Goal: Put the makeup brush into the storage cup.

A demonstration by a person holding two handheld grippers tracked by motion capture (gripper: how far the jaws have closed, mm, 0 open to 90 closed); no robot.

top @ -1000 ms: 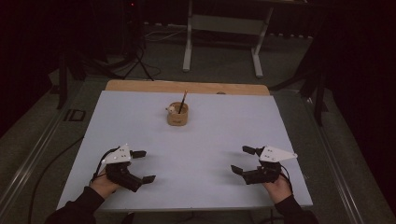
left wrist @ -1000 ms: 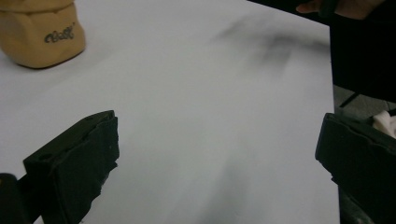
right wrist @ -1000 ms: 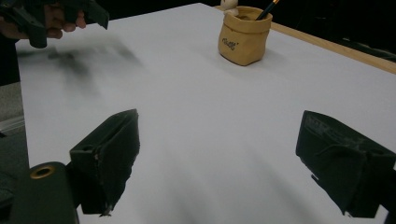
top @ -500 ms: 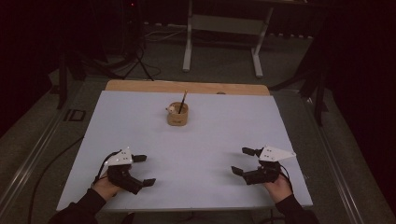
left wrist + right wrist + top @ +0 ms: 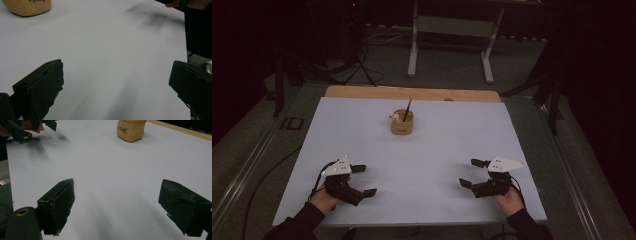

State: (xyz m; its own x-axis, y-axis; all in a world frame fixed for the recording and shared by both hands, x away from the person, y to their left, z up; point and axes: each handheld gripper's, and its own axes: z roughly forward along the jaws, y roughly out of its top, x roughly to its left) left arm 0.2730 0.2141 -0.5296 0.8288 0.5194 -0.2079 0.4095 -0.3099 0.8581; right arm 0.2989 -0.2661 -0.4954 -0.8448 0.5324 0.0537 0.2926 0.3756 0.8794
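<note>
Well beyond both grippers, cup (image 5: 402,122).

Left gripper (image 5: 363,180) and right gripper (image 5: 473,173), high view: each is being held low near the person's side, one in the left hand (image 5: 323,201) and one in the right hand (image 5: 508,200). Both are pointing inward and slightly forward, well apart from each other. Each gripper's jaws are standing wide apart with nothing between them, as both gripper views are also showing. Dark sleeves are covering both forearms.
</note>
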